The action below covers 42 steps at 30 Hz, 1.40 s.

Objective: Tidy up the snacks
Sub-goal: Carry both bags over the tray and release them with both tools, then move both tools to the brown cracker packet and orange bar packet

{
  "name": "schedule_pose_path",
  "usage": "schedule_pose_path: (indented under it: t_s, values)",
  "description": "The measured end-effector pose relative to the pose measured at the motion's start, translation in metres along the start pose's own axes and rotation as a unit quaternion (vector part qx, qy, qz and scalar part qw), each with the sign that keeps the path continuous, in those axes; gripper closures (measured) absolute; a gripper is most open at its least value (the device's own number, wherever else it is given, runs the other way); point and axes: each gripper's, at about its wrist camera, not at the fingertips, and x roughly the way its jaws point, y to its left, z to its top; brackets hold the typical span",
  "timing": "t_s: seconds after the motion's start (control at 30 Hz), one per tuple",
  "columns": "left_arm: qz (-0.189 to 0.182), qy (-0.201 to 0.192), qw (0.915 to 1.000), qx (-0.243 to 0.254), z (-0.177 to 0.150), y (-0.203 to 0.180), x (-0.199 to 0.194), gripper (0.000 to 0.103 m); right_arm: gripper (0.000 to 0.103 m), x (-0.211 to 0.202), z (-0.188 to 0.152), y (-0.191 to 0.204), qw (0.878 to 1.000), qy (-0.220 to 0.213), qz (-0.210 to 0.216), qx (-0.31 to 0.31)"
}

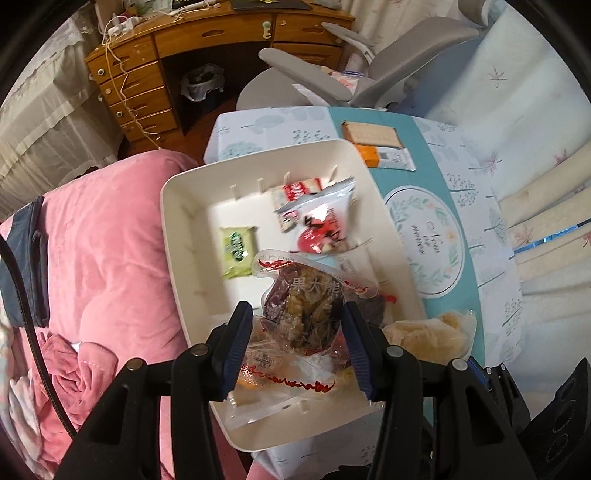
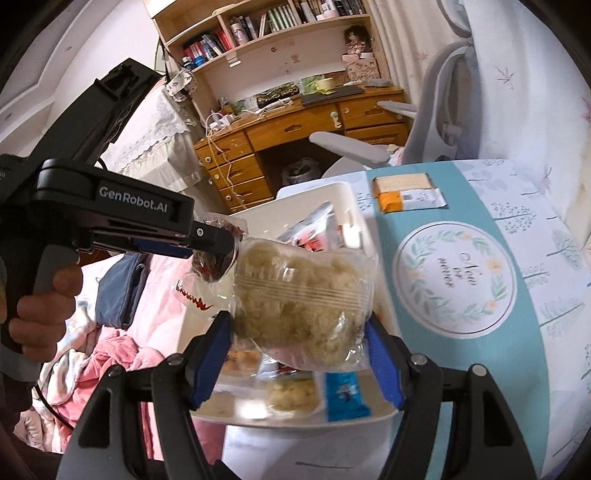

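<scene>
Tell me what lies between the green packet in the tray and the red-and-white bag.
Bare tray floor: in the left wrist view nothing lies between the green packet and the red-and-white bag.

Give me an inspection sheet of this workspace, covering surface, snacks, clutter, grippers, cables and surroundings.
Surface: table with a teal floral tablecloth.
Job's things: white tray holding a green packet and a red-and-white pouch; cracker pack and orange bar lie on the cloth beyond it.
Clutter: nothing seen.
Grippers: left gripper shut on a clear date-and-nut packet; right gripper shut on a pale puffed-snack bag. Both are above the tray.
Cables: white cords over the wooden desk.
Surroundings: pink bedding, grey chair, bookshelf.
</scene>
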Motion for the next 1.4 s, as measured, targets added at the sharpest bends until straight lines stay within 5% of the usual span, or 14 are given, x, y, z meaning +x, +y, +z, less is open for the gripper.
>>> schedule_pose_path:
  t_s: [0.13, 0.23, 0.77, 0.97, 1.4]
  values:
    - [-0.003, 0.003, 1.0, -0.008, -0.005, 0.011, -0.002, 0.051, 0.032, 0.006, -0.003, 0.014, 1.0, 0.014, -0.001, -0.01]
    - [-0.004, -0.002, 0.9999, -0.01, -0.006, 0.015, -0.006, 0.034, 0.031, 0.009, -0.003, 0.018, 0.999, 0.028, -0.007, -0.015]
    - [-0.007, -0.009, 0.9993, 0.037, 0.005, -0.02, -0.022, 0.033, 0.027, -0.026, 0.004, -0.008, 0.996, 0.034, -0.053, -0.068]
    - [-0.018, -0.022, 0.9978, 0.06, 0.025, -0.04, -0.034, 0.032, 0.027, -0.042, 0.029, -0.033, 0.991, 0.034, -0.06, -0.116]
    - [0.019, -0.066, 0.9922, 0.104, 0.109, -0.096, -0.042, 0.024, 0.027, -0.044, 0.118, -0.1, 0.976, 0.026, -0.022, -0.215]
